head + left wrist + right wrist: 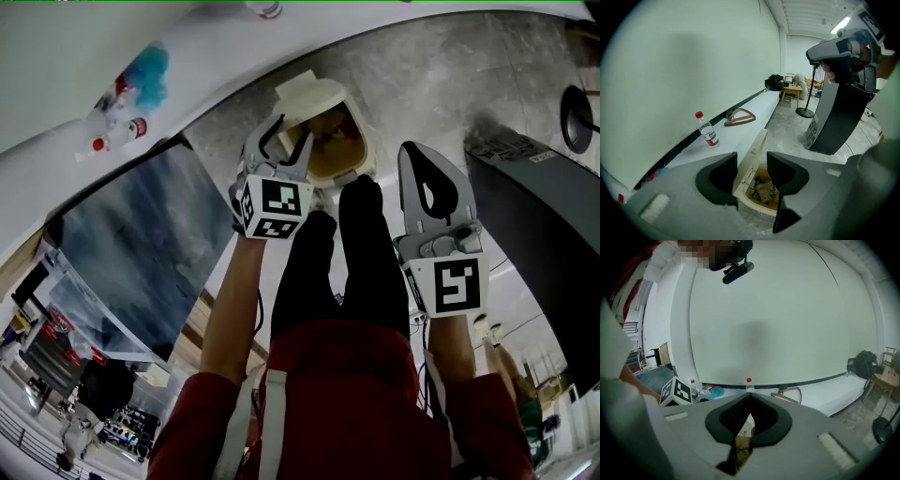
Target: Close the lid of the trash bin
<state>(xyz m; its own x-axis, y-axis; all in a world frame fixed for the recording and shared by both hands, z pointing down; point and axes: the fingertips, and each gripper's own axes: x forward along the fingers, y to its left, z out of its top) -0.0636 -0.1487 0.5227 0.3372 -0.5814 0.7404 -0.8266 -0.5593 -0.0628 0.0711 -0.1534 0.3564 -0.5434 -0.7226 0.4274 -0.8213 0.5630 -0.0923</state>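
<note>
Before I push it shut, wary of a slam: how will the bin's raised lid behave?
The lid looks like thin rigid plastic, so it is probably light and stiff. It stands raised from the rim of the bin, so a nudge past upright likely drops it quickly. Its smooth face may be slippery.

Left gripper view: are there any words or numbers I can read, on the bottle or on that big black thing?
On the clear plastic bottle with a red cap: label too small to read.
On the tall black panel: its white sticker is too blurred to read.
Nothing else here shows readable text.
</note>
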